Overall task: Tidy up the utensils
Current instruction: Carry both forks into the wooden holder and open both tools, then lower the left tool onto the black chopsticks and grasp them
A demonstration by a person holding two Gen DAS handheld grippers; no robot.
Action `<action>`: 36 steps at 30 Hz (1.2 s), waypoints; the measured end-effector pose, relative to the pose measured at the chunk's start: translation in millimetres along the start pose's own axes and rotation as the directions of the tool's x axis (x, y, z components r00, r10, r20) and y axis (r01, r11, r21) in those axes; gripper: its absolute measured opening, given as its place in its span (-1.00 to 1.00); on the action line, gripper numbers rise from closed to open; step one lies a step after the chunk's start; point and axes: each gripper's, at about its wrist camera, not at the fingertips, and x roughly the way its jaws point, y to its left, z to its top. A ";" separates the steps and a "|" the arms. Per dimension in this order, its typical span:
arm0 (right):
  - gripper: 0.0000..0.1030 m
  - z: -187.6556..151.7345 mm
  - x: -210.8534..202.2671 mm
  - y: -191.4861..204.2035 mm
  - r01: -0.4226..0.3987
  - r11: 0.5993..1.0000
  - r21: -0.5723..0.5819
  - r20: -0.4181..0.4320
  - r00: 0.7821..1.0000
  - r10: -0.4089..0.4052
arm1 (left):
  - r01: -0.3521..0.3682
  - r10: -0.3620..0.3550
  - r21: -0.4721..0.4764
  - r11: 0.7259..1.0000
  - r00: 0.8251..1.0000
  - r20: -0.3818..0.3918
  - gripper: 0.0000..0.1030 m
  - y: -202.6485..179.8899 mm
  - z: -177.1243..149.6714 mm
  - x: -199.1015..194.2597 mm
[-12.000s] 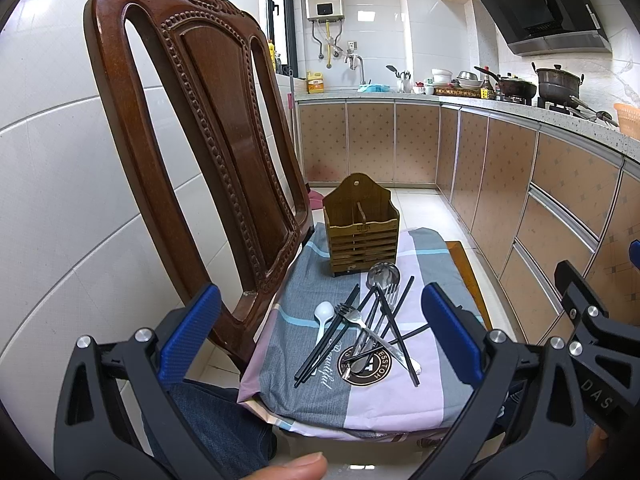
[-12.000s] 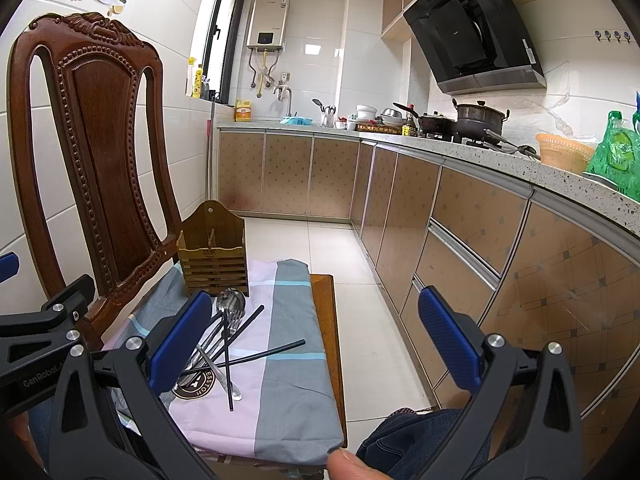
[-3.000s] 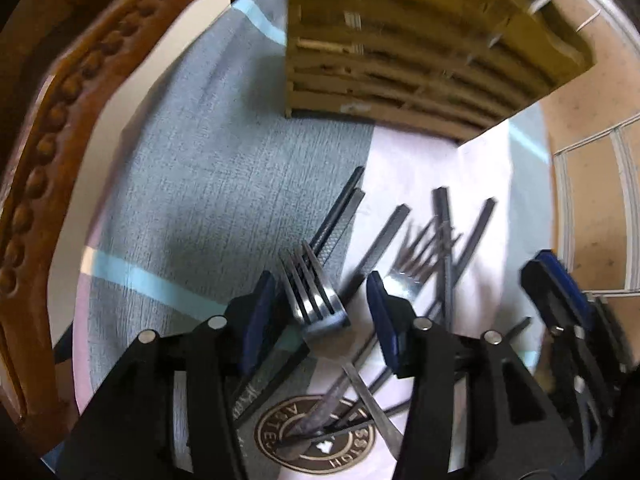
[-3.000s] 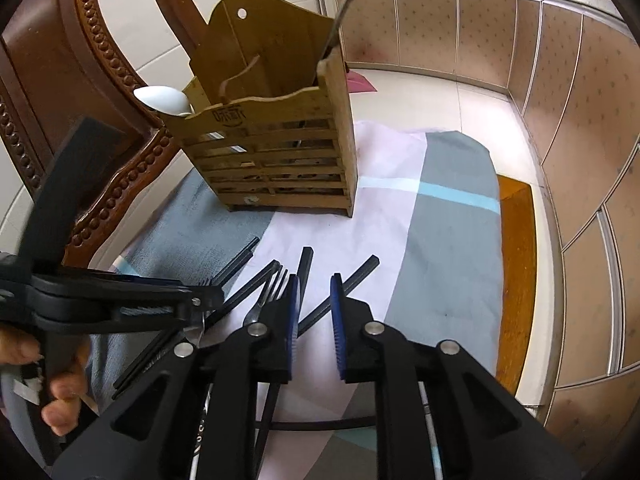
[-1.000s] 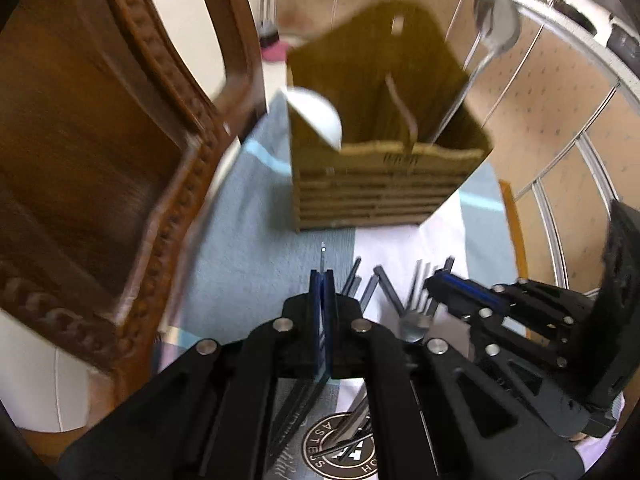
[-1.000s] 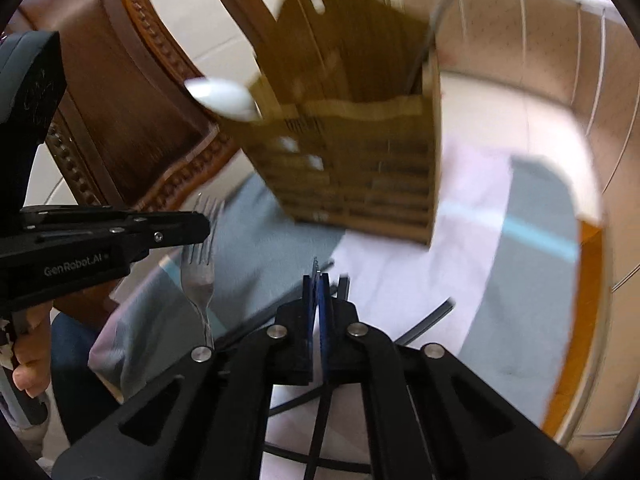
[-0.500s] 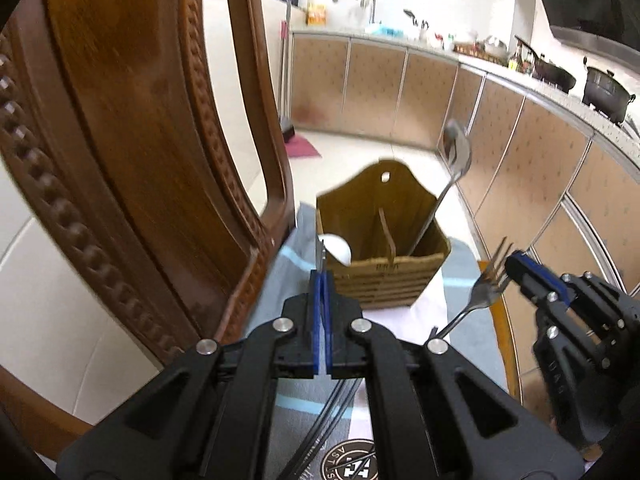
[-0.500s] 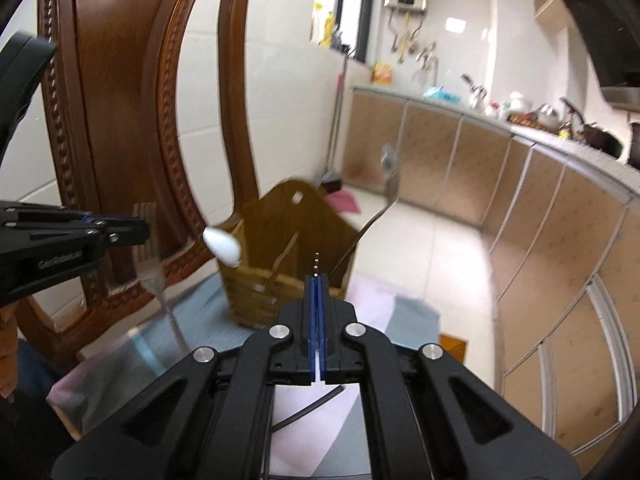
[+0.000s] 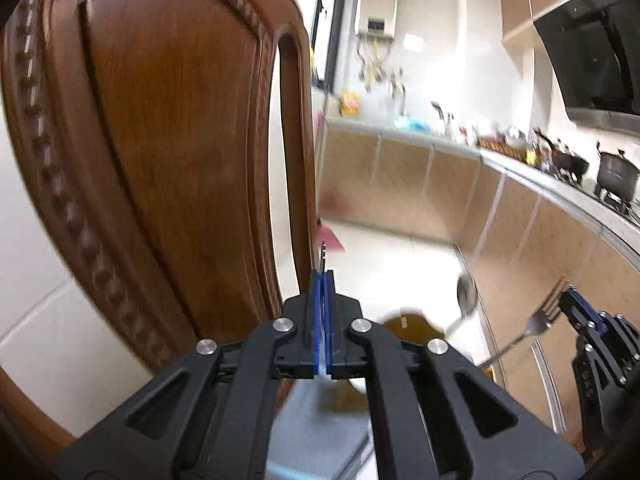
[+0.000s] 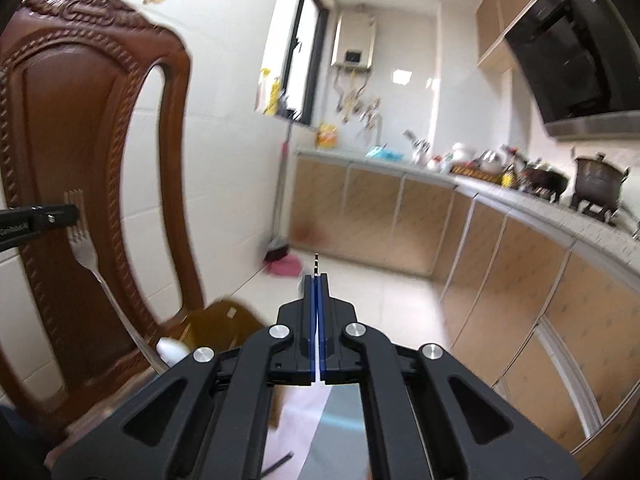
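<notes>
My left gripper is shut on a steel fork; only a thin tine edge shows past the blue pads. In the right wrist view that left gripper pinches the fork by its tines, handle hanging down. My right gripper is shut on a second fork, edge-on tip showing. In the left wrist view the right gripper holds this fork by the tines. Both are raised above the wooden utensil holder, which holds a white spoon and a metal spoon.
The carved wooden chair back rises close on the left. The striped cloth lies on the seat, with a black chopstick end on it. Kitchen cabinets and a counter with pots run along the right; tiled floor lies ahead.
Both grippers have risen and tilted upward, each still shut on its fork. The holder has slid to the bottom of both views and the cutlery on the cloth has mostly left view.
</notes>
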 end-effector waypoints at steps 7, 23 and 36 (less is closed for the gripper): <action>-0.96 10.6 32.9 8.8 0.103 0.993 -0.065 0.027 0.994 -0.102 | -0.069 0.066 0.054 0.996 0.996 0.067 -0.97 -26.8 -6.7 37.7; -0.69 -54.5 77.8 29.4 0.029 0.995 -0.094 -0.142 0.989 -0.042 | -0.062 0.070 0.087 0.994 0.992 -0.103 -0.71 -31.5 -53.1 105.7; -0.16 -89.4 -14.2 -23.8 0.027 0.999 0.031 -0.279 0.960 -0.017 | 0.222 -0.098 0.211 0.952 0.873 -0.478 -0.38 -22.2 -134.9 59.2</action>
